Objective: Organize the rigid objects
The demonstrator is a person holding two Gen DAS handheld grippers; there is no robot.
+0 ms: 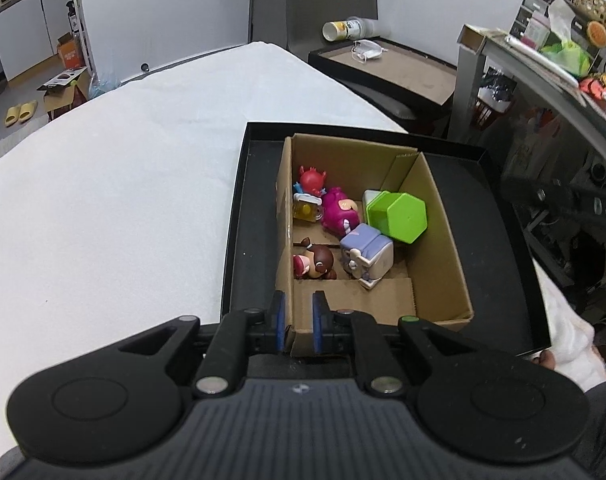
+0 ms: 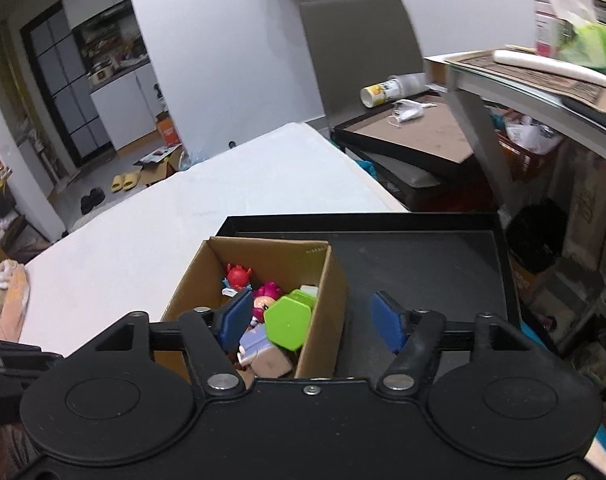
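Cardboard box [image 1: 435,236] of toys sits in black tray [image 1: 499,240] at desk's [image 1: 103,200] 3 o'clock edge; left gripper [image 1: 299,322] pinches its near-left wall corner; right gripper [image 2: 315,320] wide, empty, astride box's right wall; box light, thin-walled, likely flexes; grip both walls.

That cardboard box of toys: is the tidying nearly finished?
Apparently close. The toys, including the green hexagonal container, already lie in the cardboard box, inside the black tray. The left gripper pinches the box's near wall; the right gripper holds nothing. The white tabletop looks bare.
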